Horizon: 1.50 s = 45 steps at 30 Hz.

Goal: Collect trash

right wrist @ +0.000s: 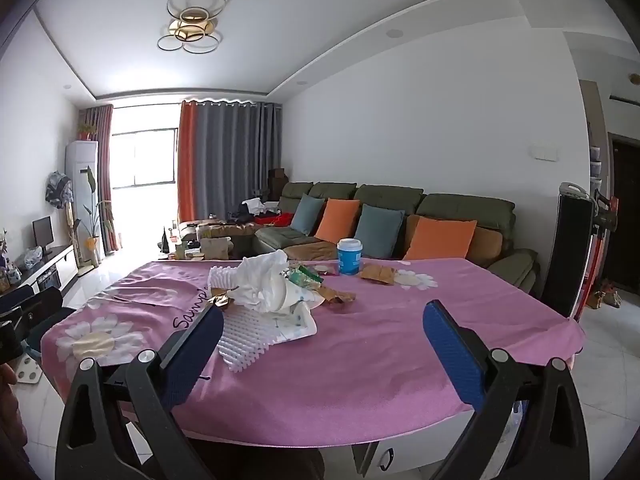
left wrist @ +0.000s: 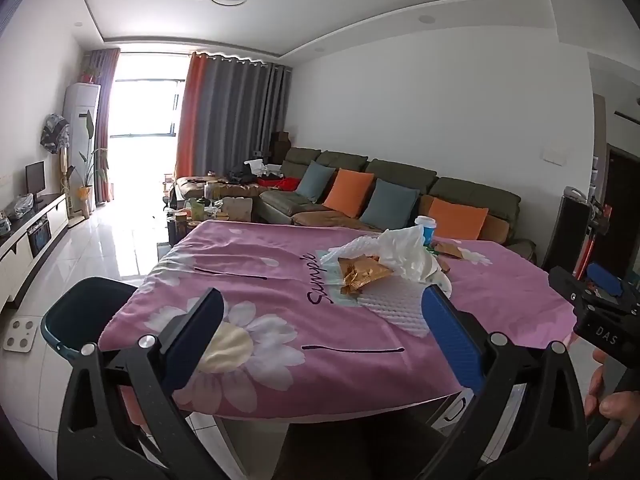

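A heap of trash lies on the table under a pink flowered cloth: white foam sheet, crumpled white tissue, gold wrapper, brown paper scraps, a blue cup with white lid. My left gripper is open and empty above the near table edge, short of the heap. My right gripper is open and empty, the heap just beyond its left finger. The right gripper's body also shows in the left wrist view.
A dark teal bin stands on the floor at the table's left corner, with a white scale beside it. A green sofa with orange and blue cushions runs behind the table. A tall black appliance stands at the right.
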Available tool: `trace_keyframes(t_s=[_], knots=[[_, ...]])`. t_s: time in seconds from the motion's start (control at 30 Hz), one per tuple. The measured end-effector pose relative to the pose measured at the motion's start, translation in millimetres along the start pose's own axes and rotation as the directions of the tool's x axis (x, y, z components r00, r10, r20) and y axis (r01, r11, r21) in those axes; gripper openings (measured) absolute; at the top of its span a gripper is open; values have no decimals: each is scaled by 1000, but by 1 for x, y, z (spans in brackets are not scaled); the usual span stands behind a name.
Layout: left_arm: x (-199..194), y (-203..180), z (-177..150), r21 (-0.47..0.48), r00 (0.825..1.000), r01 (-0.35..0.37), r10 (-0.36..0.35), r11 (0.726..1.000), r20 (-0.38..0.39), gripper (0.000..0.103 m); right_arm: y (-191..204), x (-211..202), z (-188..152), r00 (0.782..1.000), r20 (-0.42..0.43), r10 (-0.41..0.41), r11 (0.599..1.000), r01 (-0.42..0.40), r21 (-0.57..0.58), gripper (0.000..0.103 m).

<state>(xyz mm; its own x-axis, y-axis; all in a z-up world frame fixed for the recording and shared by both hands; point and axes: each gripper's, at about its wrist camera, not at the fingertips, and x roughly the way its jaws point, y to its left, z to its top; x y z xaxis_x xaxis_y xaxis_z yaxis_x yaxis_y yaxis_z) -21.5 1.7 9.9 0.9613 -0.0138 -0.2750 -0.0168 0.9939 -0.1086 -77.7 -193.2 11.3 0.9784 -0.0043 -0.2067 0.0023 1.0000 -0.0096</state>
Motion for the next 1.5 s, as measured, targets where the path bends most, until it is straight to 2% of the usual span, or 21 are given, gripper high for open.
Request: trace_keyframes(t_s=[0.17, 0.7, 1.5], knots=[[8, 0, 2, -6, 1000, 6, -6, 1000, -15, 98, -1, 8, -3, 1000, -17, 12, 1000, -12, -1, 97], [42, 8, 3, -28, 999, -38, 37, 999, -38, 98, 4, 47, -4, 996, -61, 69, 998, -69, -1, 97], [63, 13, 8, -33, 998, -49, 48, 998, -34, 98, 6, 70, 1, 995, -75, 63, 998, -63, 3, 97]])
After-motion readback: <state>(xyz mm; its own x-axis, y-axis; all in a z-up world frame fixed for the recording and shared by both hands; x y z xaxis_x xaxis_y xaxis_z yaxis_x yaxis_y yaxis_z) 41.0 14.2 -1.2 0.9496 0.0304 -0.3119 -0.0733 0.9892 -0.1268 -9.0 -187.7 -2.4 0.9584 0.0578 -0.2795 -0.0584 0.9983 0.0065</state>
